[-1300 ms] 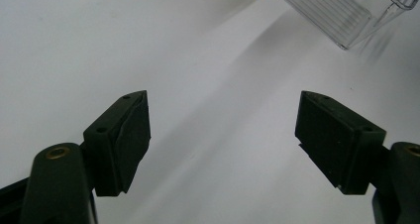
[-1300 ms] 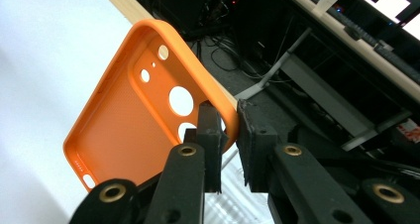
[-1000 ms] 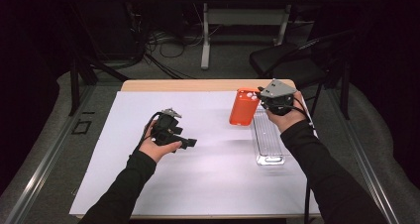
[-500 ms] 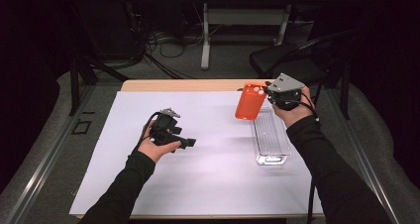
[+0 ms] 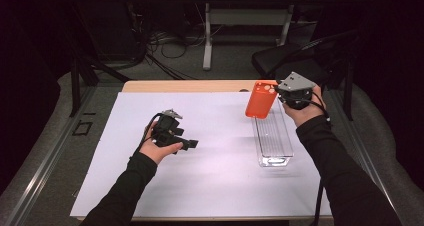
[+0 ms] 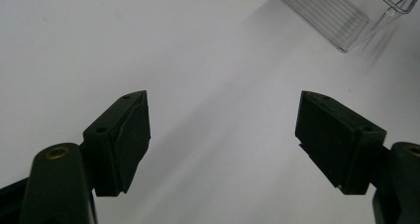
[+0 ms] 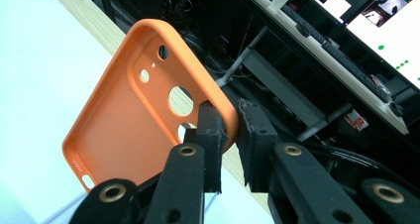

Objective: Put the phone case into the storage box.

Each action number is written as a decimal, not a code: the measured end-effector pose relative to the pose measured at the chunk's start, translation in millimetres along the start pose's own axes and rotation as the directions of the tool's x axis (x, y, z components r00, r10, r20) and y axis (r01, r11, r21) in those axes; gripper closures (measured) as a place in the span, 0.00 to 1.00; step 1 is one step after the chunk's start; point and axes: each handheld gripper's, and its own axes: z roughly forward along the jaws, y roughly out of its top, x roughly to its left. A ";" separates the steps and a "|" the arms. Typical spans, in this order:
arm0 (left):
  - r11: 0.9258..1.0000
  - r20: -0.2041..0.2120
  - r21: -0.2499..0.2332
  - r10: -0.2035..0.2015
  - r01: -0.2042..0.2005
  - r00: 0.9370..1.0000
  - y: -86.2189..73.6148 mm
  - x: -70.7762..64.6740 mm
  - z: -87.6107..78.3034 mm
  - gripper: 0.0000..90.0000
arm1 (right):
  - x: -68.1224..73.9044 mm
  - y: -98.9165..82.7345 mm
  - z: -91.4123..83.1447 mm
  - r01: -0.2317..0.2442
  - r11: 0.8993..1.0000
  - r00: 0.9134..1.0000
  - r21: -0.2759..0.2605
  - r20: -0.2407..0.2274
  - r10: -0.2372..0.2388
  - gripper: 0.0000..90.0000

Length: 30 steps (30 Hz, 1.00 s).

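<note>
Matt orange rubbery phone case [image 7: 133,130]; glossy clear ribbed plastic tray [image 5: 272,136]; smooth white matt paper sheet [image 5: 215,176] over a wooden tabletop [image 5: 185,86]

A wooden table [image 5: 200,86] carries a large white paper sheet [image 5: 210,176] (covering most of it); a clear rectangular plastic tray [image 5: 272,138] lies on the sheet's right side.

Phone case [image 5: 261,100] above tray's [image 5: 272,136] far end

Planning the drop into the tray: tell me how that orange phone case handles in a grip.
The orange phone case is a thin open shell, so probably light and somewhat bendy. The right claw pinches only one rim, so it may swing. Its matte skin looks grippy.
</note>
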 end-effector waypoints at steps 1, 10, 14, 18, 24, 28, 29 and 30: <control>1.000 -0.001 0.000 0.000 0.000 1.000 0.1 -0.2 0.5 0.24 | -0.9 -0.7 -0.4 0.002 1.000 1.000 0.002 0.001 -0.002 0.90; 1.000 0.002 0.003 -0.001 0.001 1.000 -0.1 -0.9 2.5 0.24 | -8.4 -8.3 -4.0 0.003 1.000 1.000 0.018 0.021 -0.003 0.90; 1.000 0.001 0.002 0.000 0.000 1.000 0.1 -0.8 3.1 0.24 | -11.0 -11.3 -5.0 0.001 1.000 1.000 0.025 0.029 -0.002 0.90; 1.000 0.000 0.003 0.000 0.000 1.000 0.0 -0.6 3.2 0.24 | -12.8 -14.4 -4.5 0.004 1.000 0.999 0.030 0.036 -0.005 0.90; 1.000 -0.001 0.009 -0.003 0.003 1.000 -1.2 0.3 2.2 0.24 | -15.6 -18.7 -2.4 0.009 0.999 0.999 0.041 0.049 -0.011 0.90; 1.000 -0.003 0.004 -0.005 0.005 1.000 -1.8 1.2 1.2 0.24 | -18.5 -22.4 1.0 0.012 0.999 0.998 0.050 0.059 -0.015 0.90; 1.000 -0.005 0.004 -0.004 0.004 1.000 -1.8 1.3 0.9 0.24 | -19.5 -23.5 2.4 0.017 0.999 0.998 0.050 0.063 -0.020 0.90; 1.000 -0.006 0.004 -0.003 0.003 1.000 -1.9 1.4 0.6 0.24 | -19.7 -24.6 3.9 0.013 0.999 0.998 0.050 0.066 -0.017 0.90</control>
